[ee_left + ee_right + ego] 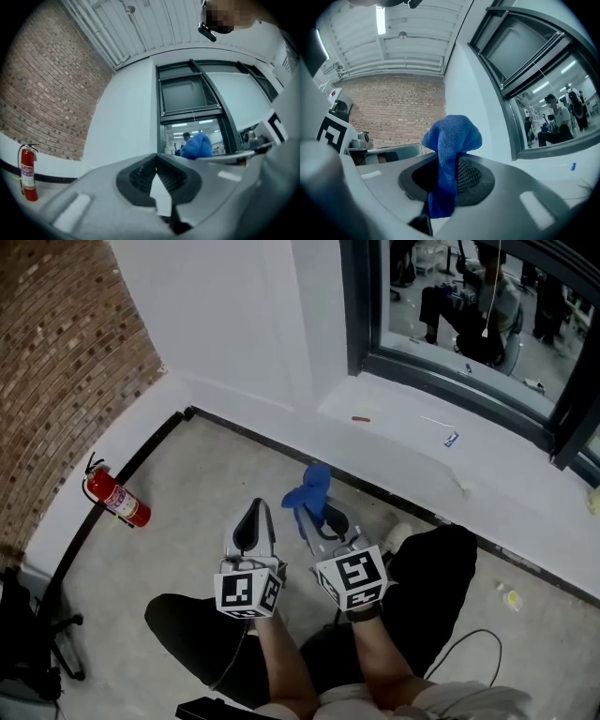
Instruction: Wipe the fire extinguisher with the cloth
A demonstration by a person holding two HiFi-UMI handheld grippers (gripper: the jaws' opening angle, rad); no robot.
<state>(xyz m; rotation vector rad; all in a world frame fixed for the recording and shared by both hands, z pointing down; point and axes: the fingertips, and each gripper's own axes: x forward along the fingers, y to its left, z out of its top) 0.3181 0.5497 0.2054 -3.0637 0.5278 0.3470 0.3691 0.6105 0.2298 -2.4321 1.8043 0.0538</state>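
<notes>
Left tongs [253, 510]: clenched tip to tip, nothing between them. The left gripper view shows only wall and window past the closed tips.

Right tongs [323, 521]: grasping the blue cloth [310, 491]. In the right gripper view the cloth [451, 140] is pinched between the ribbed pads, with a bunched lump standing up past the tips and a tail hanging down below the pinch.

Both tongs are held side by side, near each other, over the concrete floor [206, 474]. They point away from the person toward the white wall [225, 315] and the window [469, 306]. The person's forearms and dark trousers [431, 577] fill the bottom of the head view.

Fire extinguisher [116, 499]: red, with a black handle and hose on top. It stands on the floor at the left, against the white base strip under the brick wall [66, 352]. It is well apart from both tongs, and the cloth is not touching it. The left gripper view has the fire extinguisher [28, 173] upright at its far left edge, label facing the camera.

The white ledge [450, 474] under the window carries a small red item [361, 418] and a small blue-and-white item [451, 439] — too small to identify. Black gear [28, 634] sits at the lower left of the head view; I can't tell what it is.
</notes>
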